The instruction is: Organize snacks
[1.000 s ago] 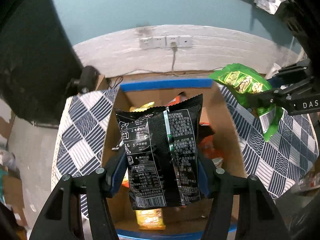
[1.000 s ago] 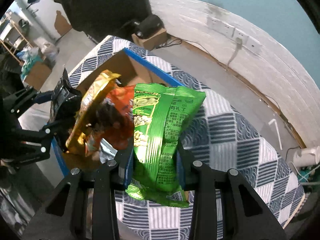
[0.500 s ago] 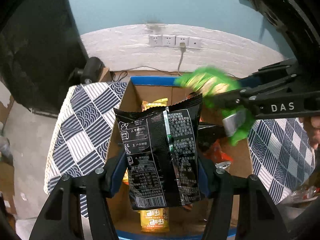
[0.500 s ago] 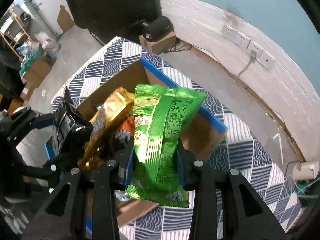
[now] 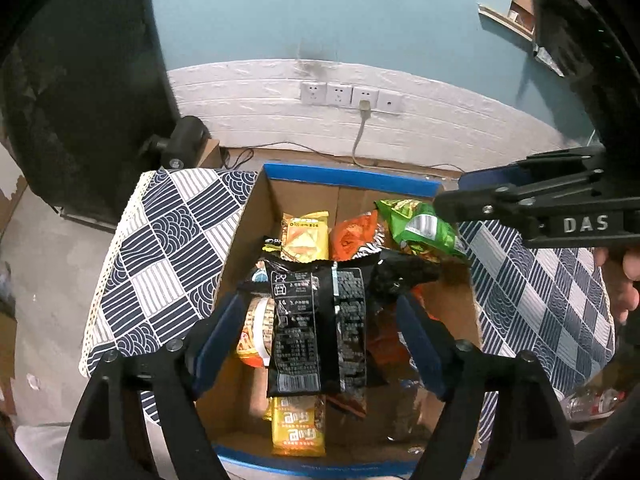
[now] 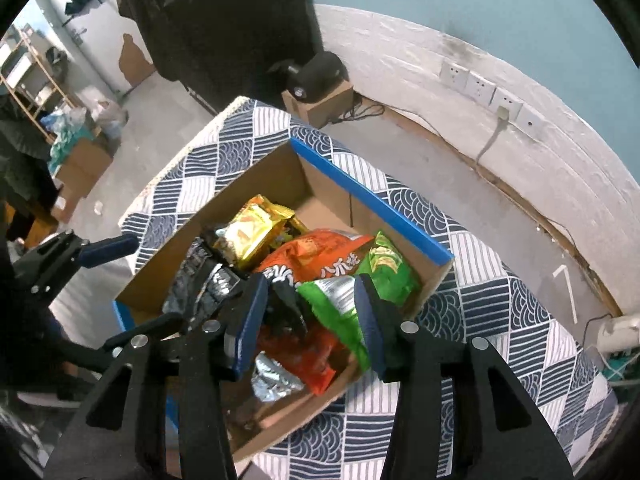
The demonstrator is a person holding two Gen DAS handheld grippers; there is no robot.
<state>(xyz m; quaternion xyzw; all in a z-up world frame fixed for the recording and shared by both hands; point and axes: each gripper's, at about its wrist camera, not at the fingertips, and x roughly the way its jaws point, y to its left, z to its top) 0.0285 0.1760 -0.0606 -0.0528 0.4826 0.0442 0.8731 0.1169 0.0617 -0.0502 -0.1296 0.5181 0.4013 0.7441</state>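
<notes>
Left wrist view: left gripper (image 5: pixel 320 336) jaws opening, pads clear of black snack packet (image 5: pixel 320 320) between them, above cardboard box (image 5: pixel 352 182). Right gripper (image 6: pixel 308 320) jaws opening, green snack packet (image 6: pixel 340 312) loose among snacks in box.

Your right gripper (image 6: pixel 310 312) hangs over the cardboard box (image 6: pixel 256 184) at frame centre, its jaws opening. The green packet (image 6: pixel 340 312) lies between them; whether the pads touch it is unclear. Beside it in the box sit an orange bag (image 6: pixel 316 252), a yellow packet (image 6: pixel 252 232) and a black packet (image 6: pixel 200 280). At the left edge, your left gripper (image 6: pixel 108 248) reaches in over the patterned cloth (image 6: pixel 500 300).
</notes>
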